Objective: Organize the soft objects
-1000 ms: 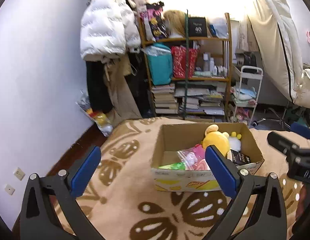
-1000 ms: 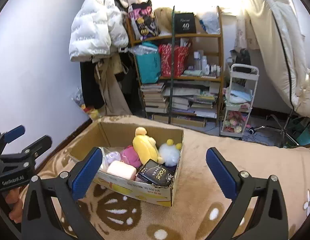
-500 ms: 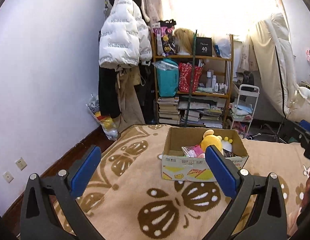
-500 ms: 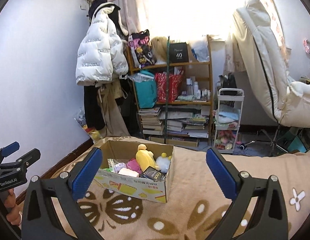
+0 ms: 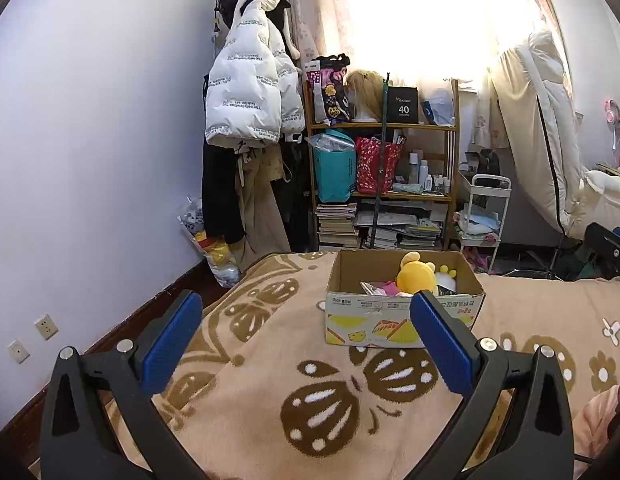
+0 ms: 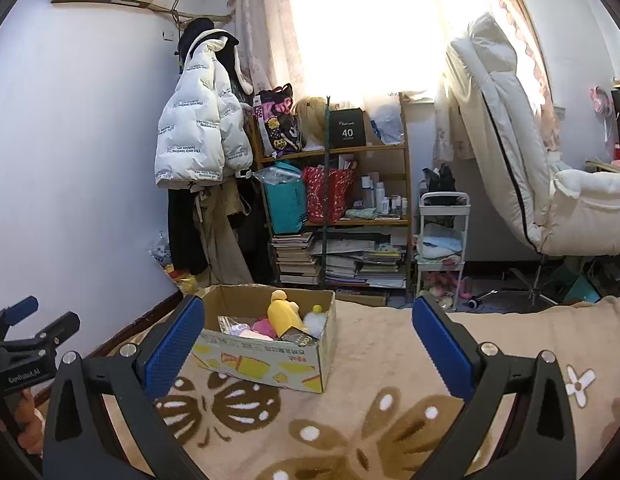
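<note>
A cardboard box [image 5: 402,318] [image 6: 266,356] sits on the patterned beige blanket [image 5: 270,392] [image 6: 370,360]. Inside it lie a yellow plush toy [image 5: 417,276] [image 6: 284,312], a white pompom toy [image 6: 316,320], pink soft items [image 5: 384,289] [image 6: 262,326] and a black packet [image 6: 300,338]. My left gripper [image 5: 306,340] is open and empty, held back from the box on its near side. Also open and empty, my right gripper [image 6: 310,344] stands to the right of the box. The left gripper appears at the left edge of the right wrist view.
Beyond the bed stand a wooden shelf [image 5: 384,184] [image 6: 338,208] with bags and books, a white puffer jacket [image 5: 246,100] [image 6: 198,124] hung on the wall, a small white cart [image 5: 484,216] [image 6: 442,248] and a cream recliner chair [image 6: 550,184]. The wall [image 5: 90,160] runs along the left.
Both grippers have pulled back and up from the box, which now looks smaller and farther. Both stayed open and empty.
</note>
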